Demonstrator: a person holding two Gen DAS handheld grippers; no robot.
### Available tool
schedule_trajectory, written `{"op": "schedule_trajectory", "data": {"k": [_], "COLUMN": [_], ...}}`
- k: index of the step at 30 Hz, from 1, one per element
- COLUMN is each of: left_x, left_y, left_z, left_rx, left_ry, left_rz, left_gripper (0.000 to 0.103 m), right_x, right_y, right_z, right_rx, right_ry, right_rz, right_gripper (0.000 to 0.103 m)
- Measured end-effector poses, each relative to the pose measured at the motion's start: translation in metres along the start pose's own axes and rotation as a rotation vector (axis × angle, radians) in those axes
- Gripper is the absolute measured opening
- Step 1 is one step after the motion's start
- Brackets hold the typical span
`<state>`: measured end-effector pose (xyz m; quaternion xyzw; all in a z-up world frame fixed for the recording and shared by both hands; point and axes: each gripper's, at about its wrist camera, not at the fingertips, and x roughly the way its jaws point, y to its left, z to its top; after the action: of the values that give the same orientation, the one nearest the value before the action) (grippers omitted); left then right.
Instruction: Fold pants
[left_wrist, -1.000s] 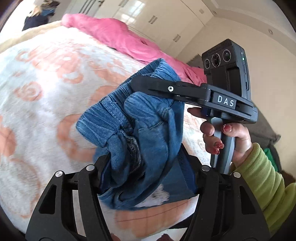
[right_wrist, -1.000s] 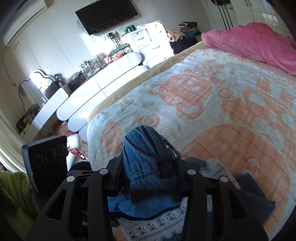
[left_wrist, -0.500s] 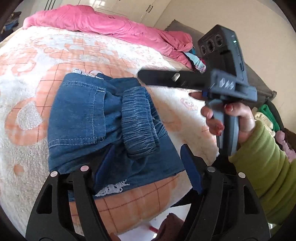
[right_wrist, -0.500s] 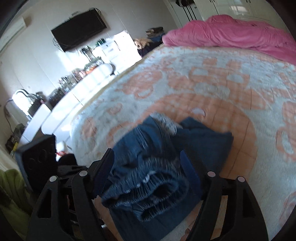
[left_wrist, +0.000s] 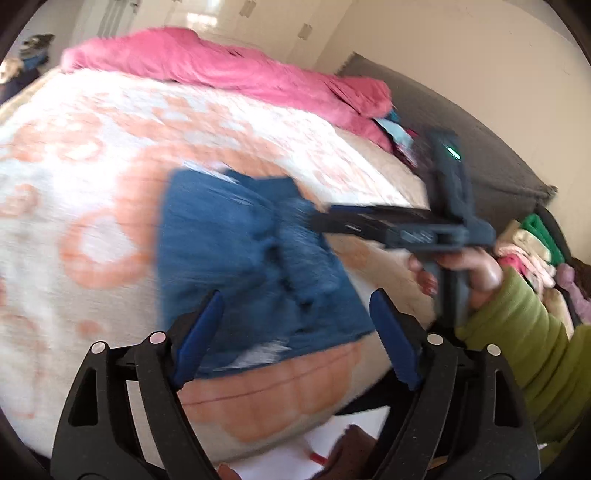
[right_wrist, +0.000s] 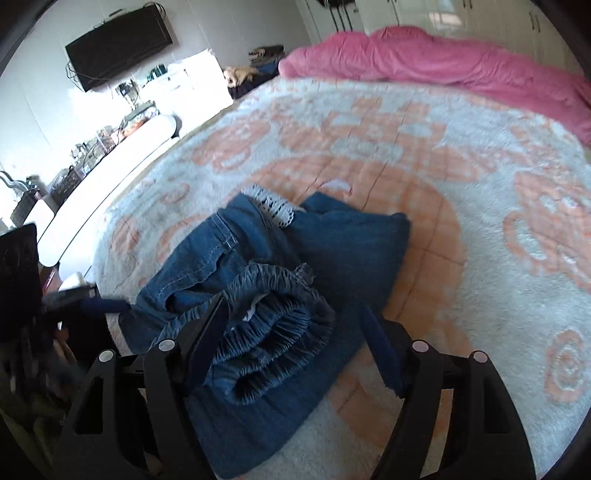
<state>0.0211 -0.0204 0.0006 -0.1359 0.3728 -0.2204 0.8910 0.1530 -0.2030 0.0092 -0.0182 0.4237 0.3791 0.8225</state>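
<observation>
The blue denim pants (left_wrist: 236, 254) lie folded in a bundle near the bed's front edge, the gathered elastic waistband (right_wrist: 273, 332) on top and white lace trim at the far side. My left gripper (left_wrist: 295, 332) is open and empty, just in front of the pants. My right gripper (right_wrist: 295, 336) is open, its jaws either side of the waistband without pinching it. The right gripper (left_wrist: 388, 221) also shows in the left wrist view, held by a hand in a green sleeve, above the pants' right side.
The bed carries a white and orange patterned blanket (right_wrist: 480, 184) with a pink duvet (right_wrist: 443, 59) along its far side. A grey sofa with stacked clothes (left_wrist: 532, 243) stands to the right. White dressers and a wall TV (right_wrist: 118, 44) stand to the left.
Both grippers let go of the pants and opened. The pants dropped from being held up onto the blanket, and both grippers pulled back slightly toward the bed's edge.
</observation>
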Motion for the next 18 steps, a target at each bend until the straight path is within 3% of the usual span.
{"op": "schedule_trajectory", "data": {"k": [5,6,9,18], "left_x": [-0.019,-0.021,-0.024,-0.011], "left_y": [0.026,0.032,0.044,0.055], "left_z": [0.009,0.011,0.021,0.051], "left_rx": [-0.046,-0.057,-0.075,-0.050], "left_ry": [-0.040,-0.046,-0.054,-0.022], "left_rz": [0.099,0.113,0.147,0.229], "left_gripper": [0.080,0.081,0.084,0.085], "right_x": [-0.019,-0.023,-0.036,-0.053], "right_y": [0.001,0.002,0.008,0.054], "right_z": [-0.007,-0.008,-0.013,-0.025], "right_rx": [0.022,0.022,0.007,-0.132], "right_ry": [-0.054,-0.060,-0.095,-0.112], "right_rz": [-0.020,-0.021,-0.030,-0.007], "right_gripper": [0.073,0.078,0.080,0.080]}}
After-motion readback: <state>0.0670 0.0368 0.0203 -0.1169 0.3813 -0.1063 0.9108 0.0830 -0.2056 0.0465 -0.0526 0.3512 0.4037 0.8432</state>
